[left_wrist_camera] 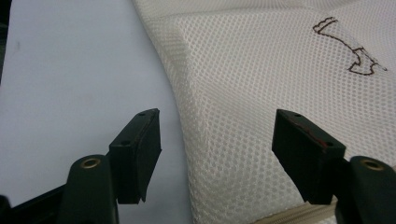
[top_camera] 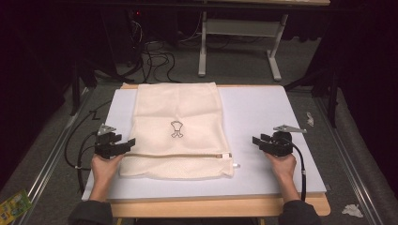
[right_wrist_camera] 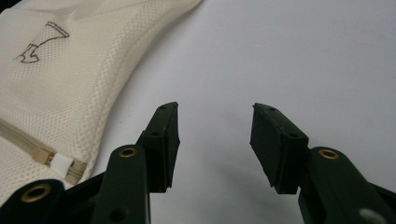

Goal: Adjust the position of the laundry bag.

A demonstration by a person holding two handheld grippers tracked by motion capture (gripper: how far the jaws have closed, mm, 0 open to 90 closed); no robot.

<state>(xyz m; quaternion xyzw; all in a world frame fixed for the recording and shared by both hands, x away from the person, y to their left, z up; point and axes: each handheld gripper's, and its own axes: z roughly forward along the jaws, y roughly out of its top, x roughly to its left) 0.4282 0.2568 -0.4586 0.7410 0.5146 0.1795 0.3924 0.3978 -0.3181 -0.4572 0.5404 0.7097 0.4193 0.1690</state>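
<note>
A cream mesh laundry bag (top_camera: 177, 131) lies flat on the white board (top_camera: 263, 112), a small dark drawn emblem (top_camera: 176, 129) at its middle and a zipper (top_camera: 187, 155) running across near its front end. My left gripper (top_camera: 126, 143) stands open at the bag's left edge; in the left gripper view the mesh bag (left_wrist_camera: 261, 93) lies under and between the jaws without being pinched. To the right of the bag my right gripper (top_camera: 256, 140) hovers open over bare board with nothing between its jaws. In the right gripper view the bag (right_wrist_camera: 65, 79) and its white zipper pull (right_wrist_camera: 61, 163) sit at the left.
The board rests on a wooden table (top_camera: 216, 206) whose front edge runs along the bottom. Behind it stand white desk legs (top_camera: 202, 47) and tangled cables (top_camera: 155, 58) on the floor. Crumpled paper (top_camera: 351, 211) lies at the lower right, a green packet (top_camera: 14, 202) at the lower left.
</note>
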